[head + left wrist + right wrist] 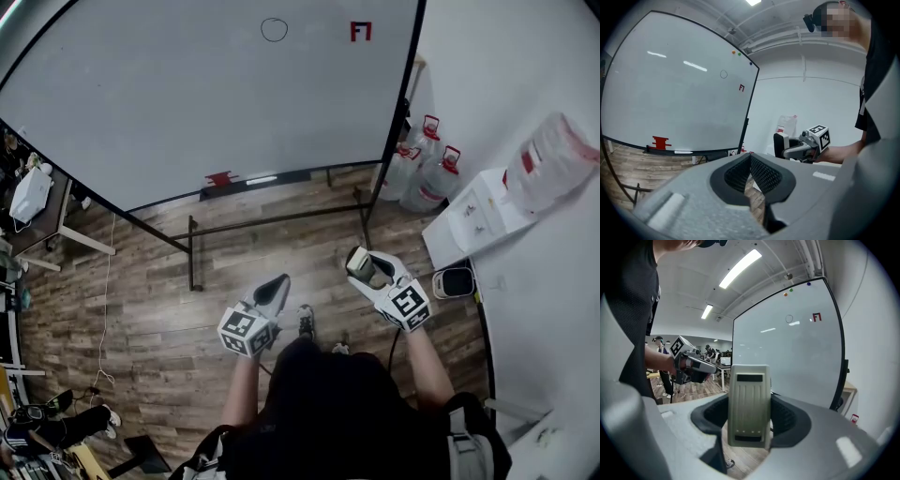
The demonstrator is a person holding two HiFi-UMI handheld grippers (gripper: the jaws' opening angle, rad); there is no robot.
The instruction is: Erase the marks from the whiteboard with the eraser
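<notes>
The whiteboard [187,103] stands ahead on a black frame. It bears a small black circle [274,30] and a red mark [361,31] near its upper part; both also show in the left gripper view as circle [723,74] and red mark [741,87], and in the right gripper view as circle [789,319] and red mark [816,317]. My right gripper [361,267] is shut on a grey-beige eraser [749,404], held upright, well short of the board. My left gripper [275,288] is shut with nothing in it, its pads [761,174] touching.
A red object [220,178] and a white marker [262,179] lie on the board's tray. Water jugs [422,169] and a white cabinet [473,220] stand at the right wall. Desks [37,202] and clutter sit at the left on the wood floor.
</notes>
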